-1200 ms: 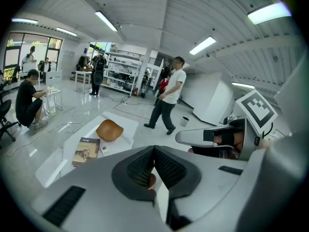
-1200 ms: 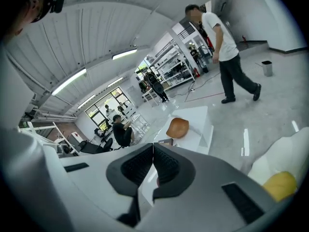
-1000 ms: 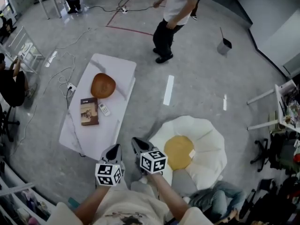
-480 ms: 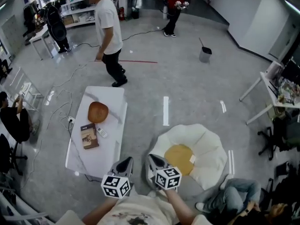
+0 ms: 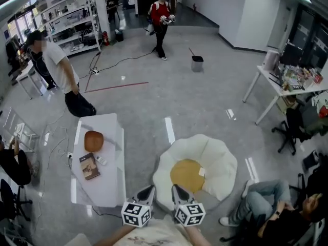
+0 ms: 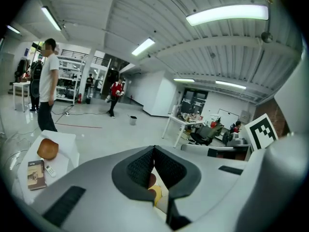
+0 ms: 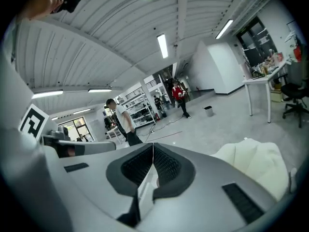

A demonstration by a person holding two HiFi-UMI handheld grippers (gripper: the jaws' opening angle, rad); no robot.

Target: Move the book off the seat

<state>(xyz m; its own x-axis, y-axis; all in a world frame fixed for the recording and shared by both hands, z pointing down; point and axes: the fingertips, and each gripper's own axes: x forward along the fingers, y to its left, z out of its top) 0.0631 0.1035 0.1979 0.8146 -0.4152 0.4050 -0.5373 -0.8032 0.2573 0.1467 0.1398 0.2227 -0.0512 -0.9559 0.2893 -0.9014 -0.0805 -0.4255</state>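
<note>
White table [image 5: 105,188] still bears the book [image 5: 89,166], well apart from the seat [image 5: 220,160], and you've pulled your left gripper [image 5: 146,192] and right gripper [image 5: 179,192] back, jaws closed on nothing, so the job looks done.

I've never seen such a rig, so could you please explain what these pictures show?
No robot: a person carries a two-jaw gripper in each hand. The wide picture comes from a camera on the person's head; the left gripper and right gripper show at its bottom edge. The other two come from cameras riding on the grippers, looking along their jaws. Both are shut, holding nothing. On the white table lie a book, a brown bowl-like thing and a small remote. Beside it stands a white seat with a yellow cushion.
</note>
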